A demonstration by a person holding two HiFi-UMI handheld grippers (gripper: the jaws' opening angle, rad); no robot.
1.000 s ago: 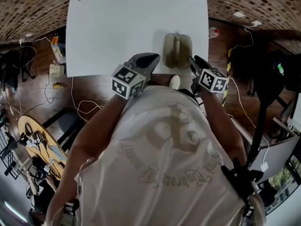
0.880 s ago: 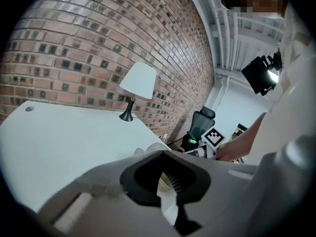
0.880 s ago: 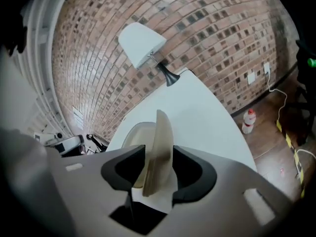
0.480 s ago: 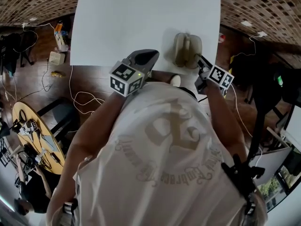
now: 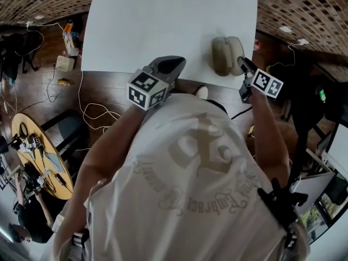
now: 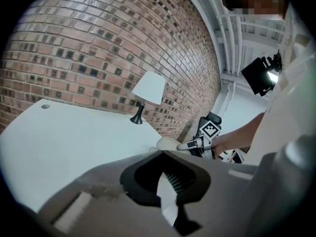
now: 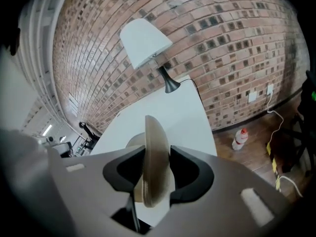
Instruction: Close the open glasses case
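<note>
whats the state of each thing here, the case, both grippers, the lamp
beige oval glasses case, open, one half between the right jaws
right gripper, shut on that case half
left gripper, shut, nothing in it
white-shaded table lamp, upright, looks unlit

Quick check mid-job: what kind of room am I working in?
Probably an indoor studio or lab workspace: brick wall, white table with a lamp, cables trailing over the wooden floor.
</note>
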